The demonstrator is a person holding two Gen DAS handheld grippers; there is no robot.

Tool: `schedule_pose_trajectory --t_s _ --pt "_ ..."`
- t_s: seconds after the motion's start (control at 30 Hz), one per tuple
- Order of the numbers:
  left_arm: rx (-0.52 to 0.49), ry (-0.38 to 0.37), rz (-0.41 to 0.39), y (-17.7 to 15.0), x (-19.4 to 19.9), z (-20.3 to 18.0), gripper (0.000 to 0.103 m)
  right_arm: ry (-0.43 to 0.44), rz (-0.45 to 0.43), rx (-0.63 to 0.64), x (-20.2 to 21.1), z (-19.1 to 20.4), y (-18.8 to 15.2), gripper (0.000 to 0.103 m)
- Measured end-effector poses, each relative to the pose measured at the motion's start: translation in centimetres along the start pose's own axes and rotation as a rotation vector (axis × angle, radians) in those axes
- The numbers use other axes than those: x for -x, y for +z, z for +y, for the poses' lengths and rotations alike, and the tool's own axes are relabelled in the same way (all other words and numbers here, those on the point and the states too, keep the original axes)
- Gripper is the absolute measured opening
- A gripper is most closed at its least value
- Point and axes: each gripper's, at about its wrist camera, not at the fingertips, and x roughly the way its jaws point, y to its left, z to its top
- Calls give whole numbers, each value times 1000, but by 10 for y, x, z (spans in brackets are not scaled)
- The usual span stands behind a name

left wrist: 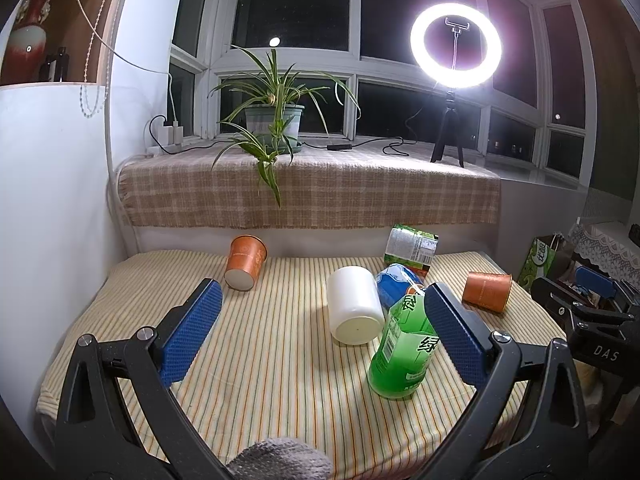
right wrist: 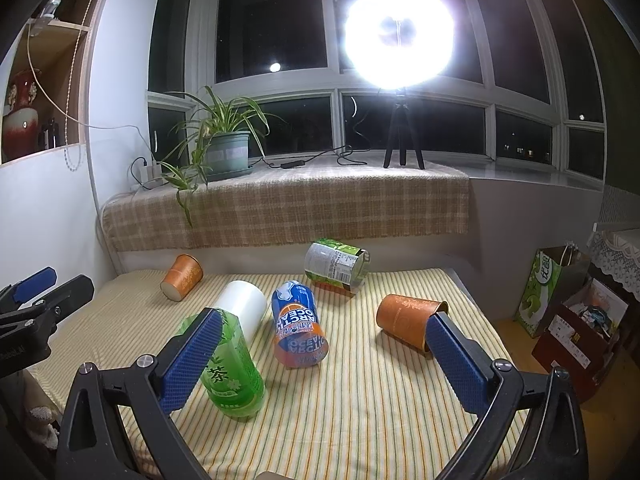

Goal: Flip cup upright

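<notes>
Several cups lie on their sides on the striped table [left wrist: 260,364]. An orange cup [left wrist: 245,262] lies far left; it also shows in the right wrist view [right wrist: 182,277]. A white cup [left wrist: 354,305] [right wrist: 243,307], a blue cup [left wrist: 396,280] [right wrist: 298,326] and a green cup [left wrist: 404,354] [right wrist: 230,372] lie mid-table. A second orange cup [left wrist: 487,291] [right wrist: 410,321] lies at the right. A green-labelled white cup [left wrist: 412,246] [right wrist: 336,266] lies at the back. My left gripper [left wrist: 322,330] is open and empty above the table. My right gripper [right wrist: 324,354] is open and empty.
A cloth-covered windowsill [left wrist: 312,188] behind the table holds a potted plant [left wrist: 274,120] and a ring light on a tripod [left wrist: 454,46]. A green paper bag [right wrist: 546,292] and a box [right wrist: 576,332] stand on the floor at the right. A white wall [left wrist: 52,200] lies left.
</notes>
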Motion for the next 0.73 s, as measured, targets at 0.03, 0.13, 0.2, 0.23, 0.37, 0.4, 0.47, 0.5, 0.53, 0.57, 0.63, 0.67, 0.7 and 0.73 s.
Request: schedule_pose_trajectory --t_s 0.03,0.13,0.2,0.23,0.37,0.4,0.47,0.5,0.53,0.57,0.63,0.67,0.7,0.73 --pt "0 0 1 0 0 1 103 1 1 -1 0 0 0 103" --pt "1 0 2 0 0 1 103 7 9 -4 0 1 1 103" --pt "0 1 1 0 0 1 103 9 11 -5 0 2 2 103" --pt "0 2 1 0 0 1 103 10 13 -4 0 2 2 103" --pt "2 2 -2 0 0 1 103 14 17 0 0 4 2 103" --pt "2 3 -3 0 0 2 103 15 18 1 0 5 2 103" --pt "2 4 -4 0 0 4 103 16 19 2 -1 5 2 103" --pt "1 5 -6 1 0 5 103 16 19 2 -1 5 2 103" --pt "0 6 -6 1 0 5 103 17 20 3 -1 6 2 103" --pt "0 4 -6 1 0 6 103 17 20 3 0 6 2 103" --pt "-2 4 -8 1 0 6 103 18 20 5 0 7 2 103" --pt "-2 5 -6 1 0 5 103 17 20 4 0 6 2 103" --pt "-3 7 -7 1 0 6 103 17 19 5 0 7 2 103" --pt "1 6 -5 1 1 5 103 17 20 5 -1 7 2 103"
